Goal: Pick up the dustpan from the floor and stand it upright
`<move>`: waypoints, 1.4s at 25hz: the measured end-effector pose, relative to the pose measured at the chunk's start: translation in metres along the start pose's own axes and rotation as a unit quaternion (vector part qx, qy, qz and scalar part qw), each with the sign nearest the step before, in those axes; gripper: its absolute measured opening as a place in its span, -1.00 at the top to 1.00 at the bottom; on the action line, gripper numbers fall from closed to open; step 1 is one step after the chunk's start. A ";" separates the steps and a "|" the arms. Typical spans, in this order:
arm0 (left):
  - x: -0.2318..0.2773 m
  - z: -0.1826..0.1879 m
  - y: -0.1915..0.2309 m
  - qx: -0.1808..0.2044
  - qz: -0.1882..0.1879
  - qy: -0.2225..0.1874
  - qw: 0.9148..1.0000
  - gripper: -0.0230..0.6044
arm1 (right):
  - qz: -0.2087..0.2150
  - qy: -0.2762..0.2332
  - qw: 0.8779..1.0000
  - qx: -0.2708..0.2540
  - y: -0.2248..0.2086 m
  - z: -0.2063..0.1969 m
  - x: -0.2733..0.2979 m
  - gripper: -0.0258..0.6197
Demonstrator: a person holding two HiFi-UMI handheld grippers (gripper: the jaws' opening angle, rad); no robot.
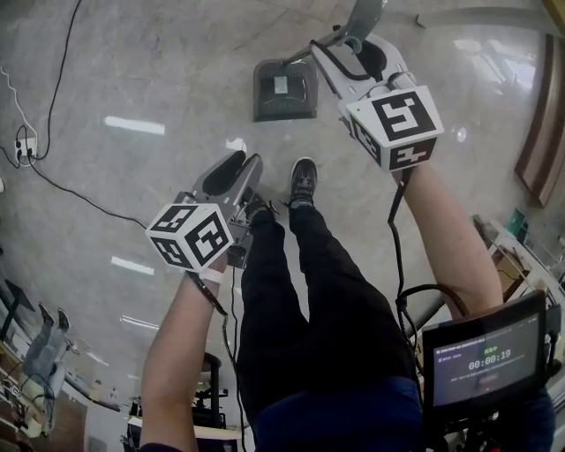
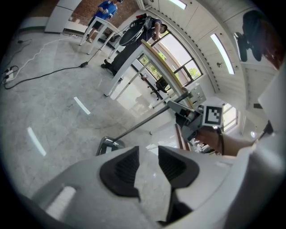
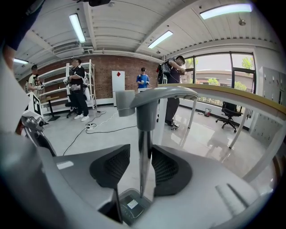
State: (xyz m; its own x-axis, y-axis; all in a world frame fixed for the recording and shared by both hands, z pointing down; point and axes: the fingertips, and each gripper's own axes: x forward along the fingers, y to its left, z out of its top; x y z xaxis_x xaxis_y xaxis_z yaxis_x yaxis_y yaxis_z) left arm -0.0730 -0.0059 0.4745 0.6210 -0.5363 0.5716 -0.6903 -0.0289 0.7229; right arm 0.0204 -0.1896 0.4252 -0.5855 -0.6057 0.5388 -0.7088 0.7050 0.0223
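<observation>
The grey dustpan [image 1: 284, 88] stands on the floor with its pan down and its long handle [image 1: 357, 16] rising toward me. In the right gripper view the handle's pole [image 3: 144, 134] runs upright between the jaws of my right gripper [image 3: 141, 153]. A gap shows beside the left pad, so the jaws are open around it, and the pan [image 3: 132, 206] lies below. My right gripper [image 1: 346, 42] sits at the handle's top. My left gripper [image 1: 245, 163] hangs lower and nearer, open and empty [image 2: 148, 154]. It sees the pan [image 2: 109, 144] and pole [image 2: 147, 120].
My shoes [image 1: 303, 181] stand just behind the dustpan. A black cable [image 1: 53, 132] and power strip [image 1: 25, 146] cross the floor at left. White tables [image 2: 134, 62] and an office chair [image 3: 229, 112] stand around, with people [image 3: 78, 87] further off. A screen [image 1: 485, 353] hangs at my right.
</observation>
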 end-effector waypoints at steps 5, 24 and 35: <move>0.011 0.003 0.001 0.010 0.003 0.009 1.000 0.50 | 0.005 0.008 1.000 0.015 -0.001 -0.012 -0.007 0.43; -0.074 0.037 -0.099 0.020 0.008 0.029 0.999 0.51 | 0.056 0.074 0.983 0.161 0.033 0.036 -0.140 0.89; -0.149 0.062 -0.176 0.075 -0.013 0.019 0.997 0.51 | 0.038 0.022 0.988 0.150 0.054 0.150 -0.205 0.89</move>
State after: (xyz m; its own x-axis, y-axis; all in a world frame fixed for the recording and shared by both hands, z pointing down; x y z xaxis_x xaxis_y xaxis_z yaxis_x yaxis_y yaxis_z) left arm -0.0674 0.0265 0.2383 0.6501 -0.5024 0.5700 -0.7206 -0.1696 0.6723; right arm 0.0429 -0.0822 0.1896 -0.6286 -0.5337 0.5657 -0.7520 0.6027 -0.2671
